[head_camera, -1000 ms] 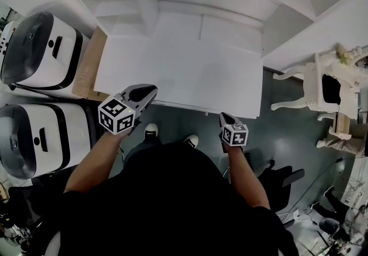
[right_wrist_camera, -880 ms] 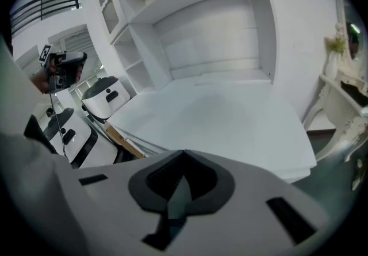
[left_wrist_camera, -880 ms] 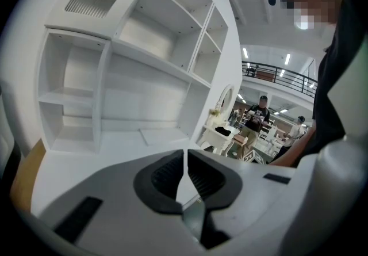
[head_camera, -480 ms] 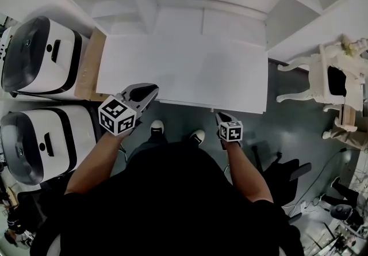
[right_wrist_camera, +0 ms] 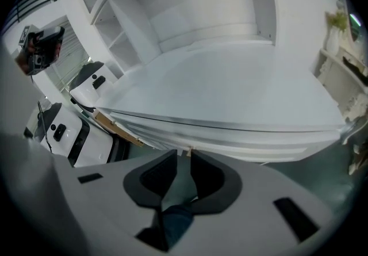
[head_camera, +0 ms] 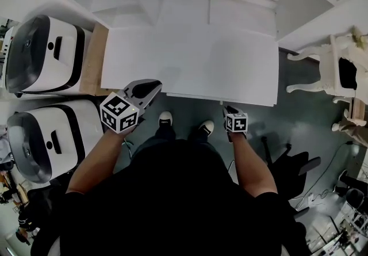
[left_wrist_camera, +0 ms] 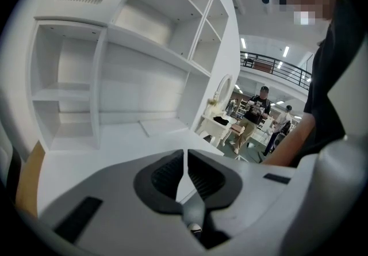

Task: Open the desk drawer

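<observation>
Machines, two and white, were seen at nine o'clock of the desk, and a carved chair at three. The drawer lay under the desktop's six o'clock edge and was hidden from the head view. The right gripper had just been opening its jaws, with a small knob at their tips, ungripped. The left gripper was held closed and empty.

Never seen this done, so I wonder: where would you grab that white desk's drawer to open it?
Probably the small knob jutting from the drawer front, approached from the front, below the desktop: nothing else protrudes. The right gripper, whose jaws have just been opening, empty, faces it.
</observation>
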`<state>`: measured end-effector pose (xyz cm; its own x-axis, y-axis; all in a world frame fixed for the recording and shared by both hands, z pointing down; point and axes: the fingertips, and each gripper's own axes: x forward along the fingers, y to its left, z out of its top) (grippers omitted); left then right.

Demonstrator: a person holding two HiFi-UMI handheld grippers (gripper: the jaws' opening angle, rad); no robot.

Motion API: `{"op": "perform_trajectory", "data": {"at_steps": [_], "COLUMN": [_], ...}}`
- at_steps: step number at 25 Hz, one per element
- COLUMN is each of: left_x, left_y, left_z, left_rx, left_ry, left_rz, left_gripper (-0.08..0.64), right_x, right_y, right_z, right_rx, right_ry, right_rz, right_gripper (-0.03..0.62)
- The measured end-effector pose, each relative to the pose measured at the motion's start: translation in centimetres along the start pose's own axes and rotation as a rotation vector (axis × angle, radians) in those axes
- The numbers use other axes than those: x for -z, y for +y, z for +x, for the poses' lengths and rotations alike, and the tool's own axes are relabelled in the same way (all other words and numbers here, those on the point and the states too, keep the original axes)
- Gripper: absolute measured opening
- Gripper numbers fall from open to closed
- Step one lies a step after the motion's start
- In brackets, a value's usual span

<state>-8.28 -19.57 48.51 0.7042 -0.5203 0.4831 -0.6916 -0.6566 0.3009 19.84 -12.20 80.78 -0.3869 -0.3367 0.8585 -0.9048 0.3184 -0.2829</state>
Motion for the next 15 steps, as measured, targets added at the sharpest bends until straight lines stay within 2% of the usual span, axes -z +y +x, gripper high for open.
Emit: {"op": "perform_trajectory", "data": {"at_steps": [7, 15], "left_x": [0.8, 0.8], "left_y": [0.2, -0.4], "left_z": [0.8, 2.7], "left_rx": [0.013, 0.062], "left_ry": [0.024, 0.041], "left_rz": [0.0, 0.017], "left_gripper": [0.029, 0.029], "right_x": [0.5, -0.1], "right_y": [0.4, -0.3], "right_z": [1.9, 3.1], "right_rx": [-0.01, 0.041], "right_ry": [0.02, 0.029], "right_rz": [0.014, 0.049], "right_gripper": [0.092, 0.114]}}
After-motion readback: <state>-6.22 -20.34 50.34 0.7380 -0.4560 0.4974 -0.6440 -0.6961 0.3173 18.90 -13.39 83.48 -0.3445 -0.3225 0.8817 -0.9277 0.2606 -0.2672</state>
